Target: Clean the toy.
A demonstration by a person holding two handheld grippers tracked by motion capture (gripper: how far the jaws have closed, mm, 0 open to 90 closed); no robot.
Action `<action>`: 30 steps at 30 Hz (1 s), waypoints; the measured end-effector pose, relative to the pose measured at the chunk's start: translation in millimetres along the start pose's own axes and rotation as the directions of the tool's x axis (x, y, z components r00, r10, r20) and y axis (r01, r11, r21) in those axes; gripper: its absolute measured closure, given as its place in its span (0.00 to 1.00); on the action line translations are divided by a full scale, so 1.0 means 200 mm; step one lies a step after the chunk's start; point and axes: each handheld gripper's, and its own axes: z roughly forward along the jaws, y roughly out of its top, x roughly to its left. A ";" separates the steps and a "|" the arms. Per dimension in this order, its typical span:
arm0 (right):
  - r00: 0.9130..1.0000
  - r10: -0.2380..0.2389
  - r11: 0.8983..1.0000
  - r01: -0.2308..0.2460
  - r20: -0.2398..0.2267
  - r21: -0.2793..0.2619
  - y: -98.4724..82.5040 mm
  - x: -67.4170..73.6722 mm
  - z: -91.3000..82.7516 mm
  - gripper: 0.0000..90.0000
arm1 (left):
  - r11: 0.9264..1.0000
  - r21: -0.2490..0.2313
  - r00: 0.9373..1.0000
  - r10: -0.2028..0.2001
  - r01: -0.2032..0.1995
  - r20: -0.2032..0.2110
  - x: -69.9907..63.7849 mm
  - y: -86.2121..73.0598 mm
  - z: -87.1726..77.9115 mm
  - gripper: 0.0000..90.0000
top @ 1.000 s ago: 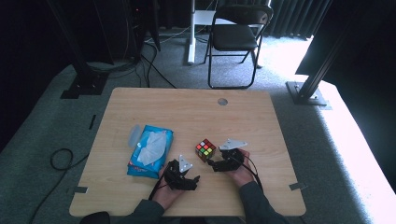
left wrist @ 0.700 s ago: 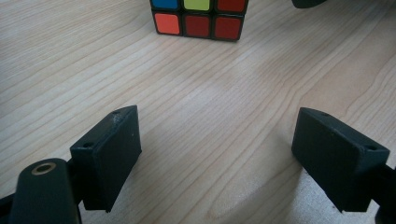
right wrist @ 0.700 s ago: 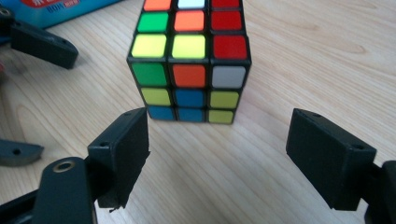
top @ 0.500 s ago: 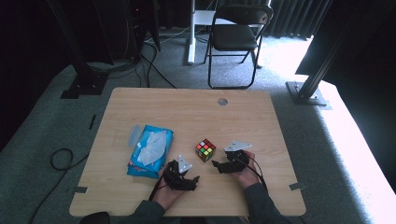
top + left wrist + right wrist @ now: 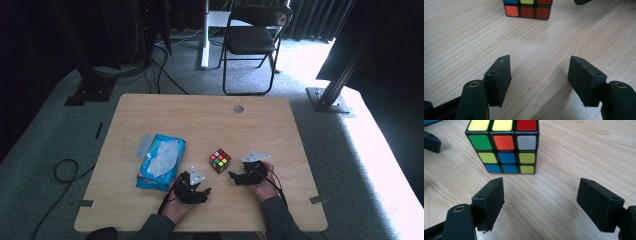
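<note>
Near the table's (image 5: 150, 107) front edge, right of centre, the cube (image 5: 220, 161) stood upright on the bare wood, with the wipes pack (image 5: 161, 161) lying well to its left. Just right of the cube, the right gripper (image 5: 233, 176) pointed at it with jaws apart and nothing between them, the cube resting just beyond its tips (image 5: 540, 200). To the cube's near left, the left gripper (image 5: 206, 190) had just been closing its jaws, yet they stood apart over bare wood, the cube farther off (image 5: 540, 77).
</note>
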 end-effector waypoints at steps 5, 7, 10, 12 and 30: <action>1.000 0.005 1.000 -0.005 0.003 0.001 -0.01 -0.01 0.00 0.24 | 1.000 0.001 1.000 0.017 -0.018 0.009 -0.01 0.01 -0.01 0.42; 1.000 0.007 1.000 -0.007 0.006 0.002 -0.01 -0.01 0.01 0.24 | 1.000 -0.005 1.000 0.021 -0.021 0.007 -0.01 0.02 -0.02 0.42; 1.000 0.007 1.000 -0.007 0.006 0.005 -0.01 -0.01 0.01 0.24 | 0.999 -0.016 1.000 0.029 -0.028 0.004 -0.02 0.03 -0.04 0.42; 1.000 0.013 1.000 -0.013 0.011 0.010 -0.02 -0.01 0.02 0.24 | 0.999 -0.027 0.999 0.032 -0.032 0.001 -0.02 0.04 -0.06 0.43; 0.999 -0.004 1.000 0.003 0.036 0.009 -0.02 0.00 0.03 0.24 | 0.998 -0.063 1.000 0.017 -0.019 -0.021 0.06 0.11 -0.16 0.47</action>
